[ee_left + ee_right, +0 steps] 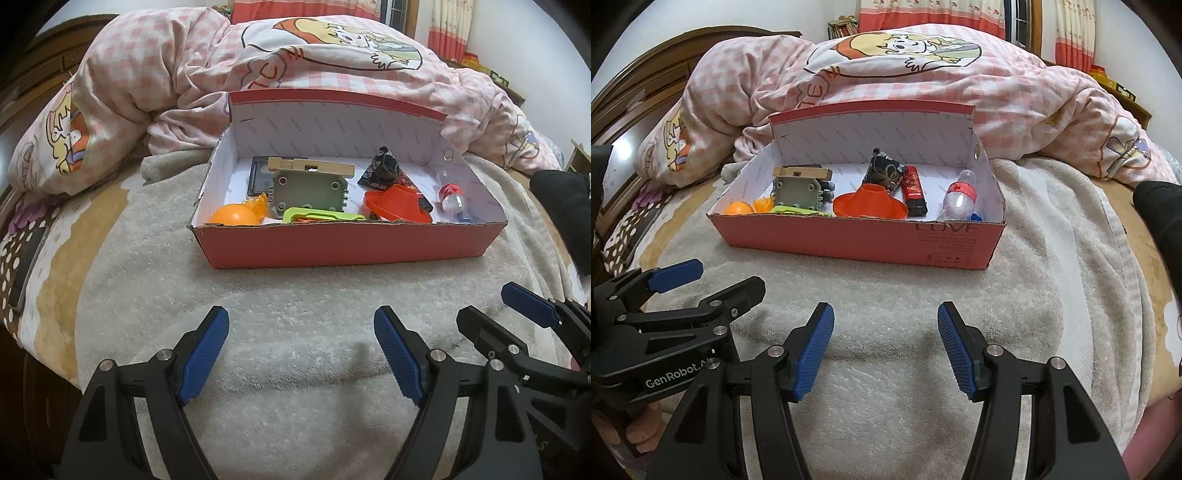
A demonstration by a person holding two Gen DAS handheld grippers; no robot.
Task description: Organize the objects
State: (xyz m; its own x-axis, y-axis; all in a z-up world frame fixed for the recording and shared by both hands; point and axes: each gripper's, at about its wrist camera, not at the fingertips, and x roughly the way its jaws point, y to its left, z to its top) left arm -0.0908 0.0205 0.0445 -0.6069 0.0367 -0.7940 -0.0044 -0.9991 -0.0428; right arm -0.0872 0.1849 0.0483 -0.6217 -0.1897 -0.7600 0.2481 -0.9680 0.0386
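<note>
- Left gripper (301, 350): nearest, low over the towel (295, 295), jaws spread wide, nothing between the blue pads (203, 354).
- Right gripper (886, 345): just beside the left one on its right, jaws also spread wide, holding nothing.
- Towel: grey-white, laid over the bed, bare between grippers and box.
- Box (857, 240): red cardboard, white inside, resting on the towel beyond both grippers, well apart from them; lid flap standing upright at the far side.
- Contents, near left corner: orange ball (738, 208), touching a small orange frilled piece (763, 204).
- Along the near wall: flat lime-green item (798, 210), partly hidden by the wall.
- Behind it: grey-green block (798, 192) with round holes, a wooden piece (801, 171) lying across its far edge.
- Centre: orange funnel (870, 205), wide mouth down, against the near wall.
- Behind the funnel: black patterned pouch (882, 170), standing upright.
- Right of the funnel: red and black tube (914, 190), lying flat, pointing near to far.
- Right end: clear plastic bottle (958, 199) with red label, lying flat, blue cap toward the near wall.
- Farthest: pink checked quilt (886, 85) with cartoon print, heaped behind the box; red-striped curtains (923, 14) at the wall.
</note>
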